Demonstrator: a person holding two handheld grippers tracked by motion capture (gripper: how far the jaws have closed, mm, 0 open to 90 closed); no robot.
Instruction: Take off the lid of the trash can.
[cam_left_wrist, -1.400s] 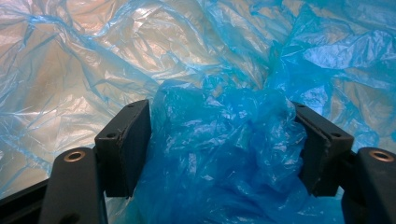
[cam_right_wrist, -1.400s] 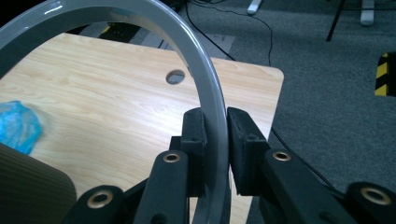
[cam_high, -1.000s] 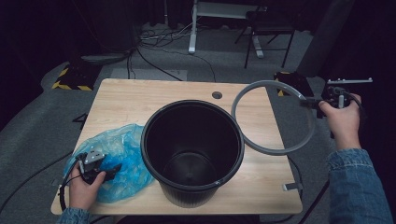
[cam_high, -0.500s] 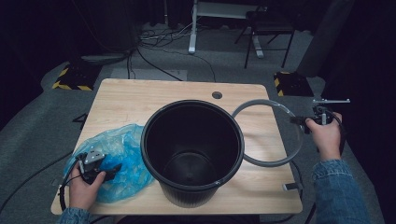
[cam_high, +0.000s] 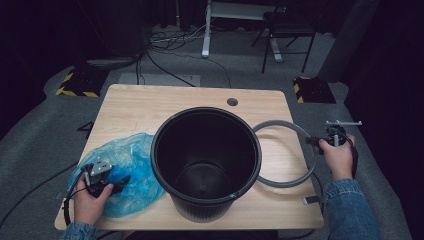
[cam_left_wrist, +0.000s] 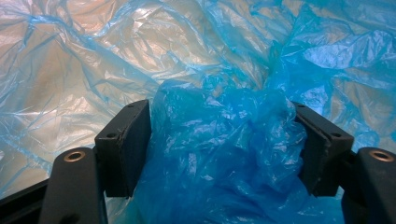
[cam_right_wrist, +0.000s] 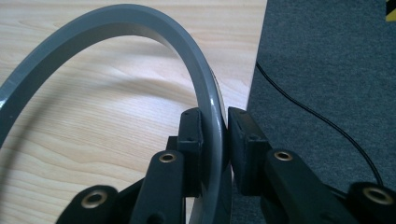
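Blue crinkled plastic bag (cam_high: 120, 170) lies bunched on the wooden desk (cam_high: 150, 110), unlined round black bin (cam_high: 206, 160) beside it. Left claw (cam_left_wrist: 219, 149) gapes around a fold; right claw (cam_right_wrist: 215, 140) pinches the grey plastic ring (cam_right_wrist: 140, 23). Lining and ringing seem undone.

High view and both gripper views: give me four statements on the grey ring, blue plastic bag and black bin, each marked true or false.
1. The right gripper is shut on the thin grey plastic ring. True.
2. The crumpled blue plastic bag lies inside the round black plastic bin. False: it lies on the wooden table, left of the bin.
3. The left gripper has bag plastic between its jaws. True.
4. The ring sits on the bin's rim. False: it lies beside the bin.
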